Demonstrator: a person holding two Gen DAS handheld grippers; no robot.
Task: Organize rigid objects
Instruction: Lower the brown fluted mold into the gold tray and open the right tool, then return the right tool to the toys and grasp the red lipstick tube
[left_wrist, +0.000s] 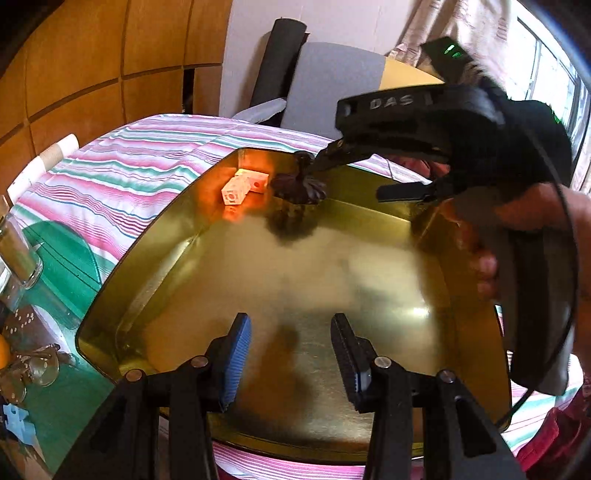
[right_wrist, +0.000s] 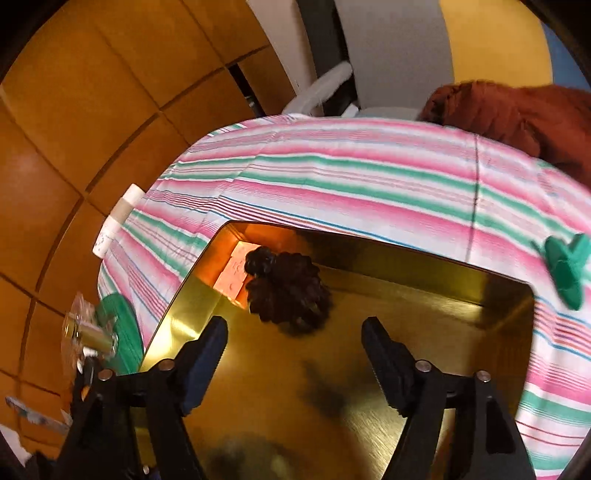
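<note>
A gold metal tray (left_wrist: 369, 258) (right_wrist: 406, 295) lies on a pink, green and white striped cloth. A dark pinecone-like object (left_wrist: 299, 184) (right_wrist: 291, 291) stands in its far left corner beside pale cubes (left_wrist: 240, 188) (right_wrist: 236, 277). My right gripper (right_wrist: 295, 325) (left_wrist: 351, 176) is open over the tray. The dark object lies free just beyond its fingertips, and in the left wrist view one fingertip is close to the object's top. My left gripper (left_wrist: 290, 321) hangs open over the near part of the tray with nothing between its fingers.
A green clip (right_wrist: 565, 269) lies on the cloth right of the tray. To the left are a glass bottle (left_wrist: 18, 251), a green mat (left_wrist: 66, 258) and a blue piece (left_wrist: 16, 424). A rust-red cloth (right_wrist: 517, 110) sits at the far right.
</note>
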